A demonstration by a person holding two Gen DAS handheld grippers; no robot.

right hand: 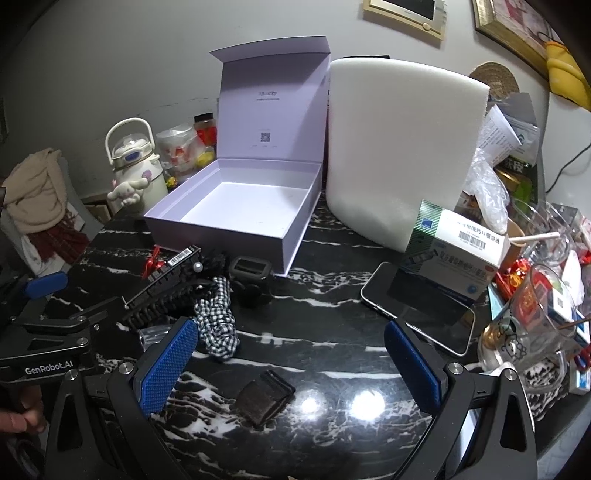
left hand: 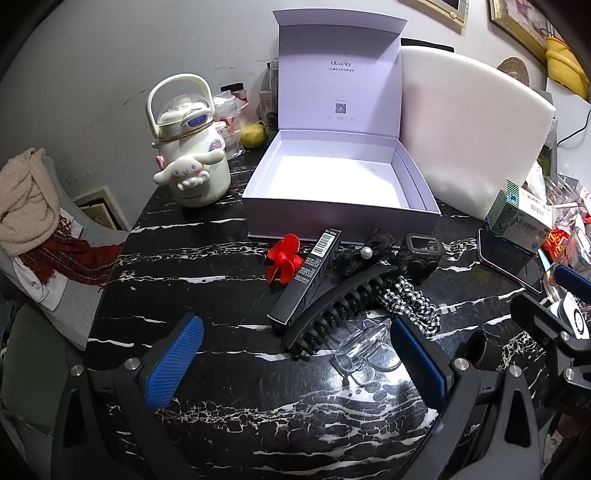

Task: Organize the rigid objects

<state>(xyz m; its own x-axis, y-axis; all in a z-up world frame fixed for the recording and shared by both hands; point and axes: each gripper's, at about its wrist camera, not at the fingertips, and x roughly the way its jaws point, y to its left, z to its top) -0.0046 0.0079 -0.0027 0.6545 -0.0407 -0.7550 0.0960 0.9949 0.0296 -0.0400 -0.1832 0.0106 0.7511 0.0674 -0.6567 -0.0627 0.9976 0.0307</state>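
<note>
1. The white box point(left hand: 340, 177) lies open and empty, its lid upright at the back; entry from above is free.
2. In front of it a cluster blocks the low approach: red propeller point(left hand: 283, 258), black carton point(left hand: 308, 275), black hair claw point(left hand: 340, 308), checked scrunchie point(left hand: 413, 304).
3. A foam block point(right hand: 399, 147) walls the box's right side.
4. Bare marble table point(right hand: 314, 314) lies between the right gripper point(right hand: 291, 354) fingers, save 1 small dark block point(right hand: 264, 400).

A black marble table point(left hand: 221, 424) with white veins carries a cartoon-dog water bottle point(left hand: 190, 155) at its far left, a white foam slab point(left hand: 472, 147) standing upright at the back, and a phone point(right hand: 421, 306) lying flat beside a medicine carton point(right hand: 458, 247). A glass mug point(right hand: 535, 325) stands near the right edge. Framed pictures point(right hand: 406, 11) hang on the wall.
</note>
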